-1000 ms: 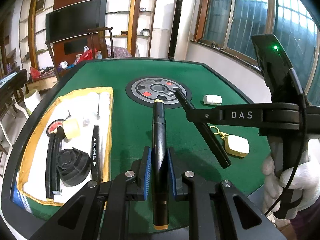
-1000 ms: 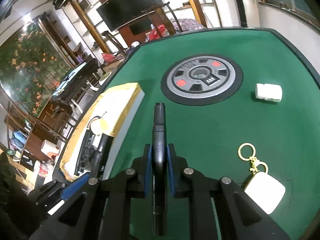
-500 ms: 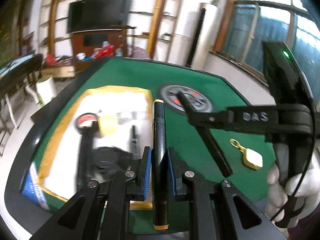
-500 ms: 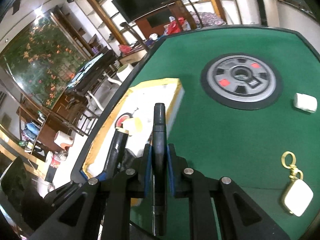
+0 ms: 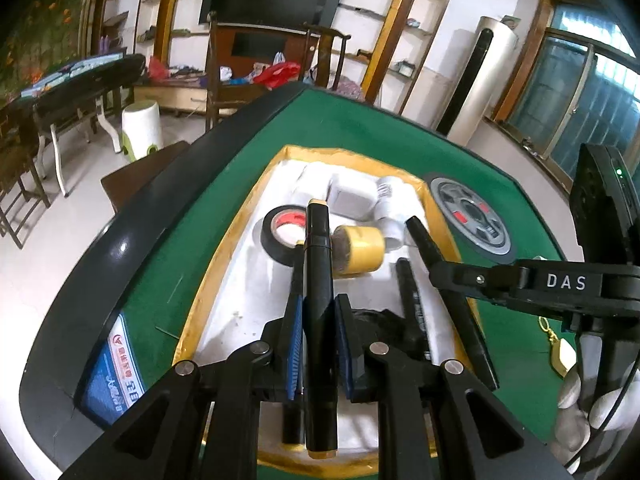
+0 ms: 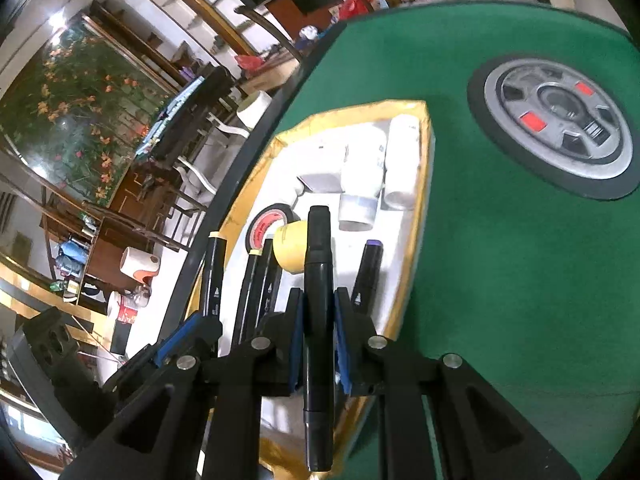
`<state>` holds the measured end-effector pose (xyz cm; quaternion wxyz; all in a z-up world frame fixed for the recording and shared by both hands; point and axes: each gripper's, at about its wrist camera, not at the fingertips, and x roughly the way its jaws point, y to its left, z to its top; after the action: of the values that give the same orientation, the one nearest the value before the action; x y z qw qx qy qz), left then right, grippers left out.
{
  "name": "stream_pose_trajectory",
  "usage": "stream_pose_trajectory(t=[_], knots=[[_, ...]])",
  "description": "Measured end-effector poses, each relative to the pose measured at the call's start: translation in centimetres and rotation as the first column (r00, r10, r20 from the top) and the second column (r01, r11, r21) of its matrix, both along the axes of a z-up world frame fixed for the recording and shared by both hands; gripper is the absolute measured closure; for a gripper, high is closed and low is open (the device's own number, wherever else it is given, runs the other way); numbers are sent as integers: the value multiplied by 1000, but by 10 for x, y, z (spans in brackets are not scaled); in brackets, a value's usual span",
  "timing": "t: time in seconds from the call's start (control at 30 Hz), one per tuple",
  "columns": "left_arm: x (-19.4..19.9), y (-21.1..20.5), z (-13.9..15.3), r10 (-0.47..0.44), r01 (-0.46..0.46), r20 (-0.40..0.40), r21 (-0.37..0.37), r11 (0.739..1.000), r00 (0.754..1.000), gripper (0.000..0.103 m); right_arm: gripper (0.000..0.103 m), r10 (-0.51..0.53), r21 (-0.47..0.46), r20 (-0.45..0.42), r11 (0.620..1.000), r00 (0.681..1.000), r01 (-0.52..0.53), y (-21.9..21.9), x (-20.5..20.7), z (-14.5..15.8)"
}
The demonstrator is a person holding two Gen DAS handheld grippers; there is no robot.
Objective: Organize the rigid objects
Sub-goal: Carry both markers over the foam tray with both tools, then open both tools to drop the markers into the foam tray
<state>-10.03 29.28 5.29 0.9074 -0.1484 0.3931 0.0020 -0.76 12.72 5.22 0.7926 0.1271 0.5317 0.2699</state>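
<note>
We have the tray at 12 o'clock, already stocked with tape rolls and pens. Left gripper clamps a yellow-capped marker; right gripper clamps a black marker. Both markers sit above the tray, not yet placed. A keychain waits at 3 o'clock.

The letters "DAS" stand in white on the black right gripper, to the right of the jaws. Other labels are not readable.

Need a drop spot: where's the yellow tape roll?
In the left wrist view, the yellow tape lies mid-tray, beside the black tape, just right of the held marker.
</note>
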Motion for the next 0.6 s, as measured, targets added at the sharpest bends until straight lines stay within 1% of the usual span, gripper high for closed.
stream_pose_trajectory(t=[0.13, 0.27, 0.3, 0.33, 0.37, 0.4, 0.43, 0.47, 0.53, 0.6], knots=[[5, 4, -7, 0, 0, -15, -7, 1000, 1000, 87, 88, -19, -42, 7, 999, 1000, 19, 11, 9, -9], [8, 8, -12, 2, -2, -23, -13, 1000, 1000, 86, 88, -22, -60, 9, 998, 1000, 22, 17, 13, -13], [9, 8, -12, 0, -1, -22, -14, 1000, 1000, 82, 88, -25, -66, 15, 997, 1000, 26, 18, 15, -14], [9, 7, -12, -1, 1, -20, -15, 1000, 1000, 72, 88, -30, -69, 22, 997, 999, 32, 18, 16, -15], [8, 6, -12, -1, 1, -17, -14, 1000, 1000, 66, 87, -33, -68, 25, 997, 999, 34, 17, 13, -15], [7, 6, -11, 2, -2, -8, -10, 1000, 1000, 55, 85, -32, -60, 29, 998, 999, 34, 17, 13, -15], [7, 6, -9, 5, -5, 2, -5, 1000, 1000, 51, 78, -30, -56, 36, 998, 999, 32, 18, 13, -14], [5, 4, -7, 11, -11, 17, 8, 1000, 1000, 51, 68, -27, -55, 48, 998, 998, 29, 18, 12, -12], [2, 2, -4, 21, -22, 39, 26, 999, 999, 51, 56, -22, -69, 98, 997, 995, 29, 18, 8, -3], [-4, -2, 4, 48, -53, 77, 63, 997, 996, 50, 56, -19, -75, 140, 997, 990, 29, 16, 3, 5]])
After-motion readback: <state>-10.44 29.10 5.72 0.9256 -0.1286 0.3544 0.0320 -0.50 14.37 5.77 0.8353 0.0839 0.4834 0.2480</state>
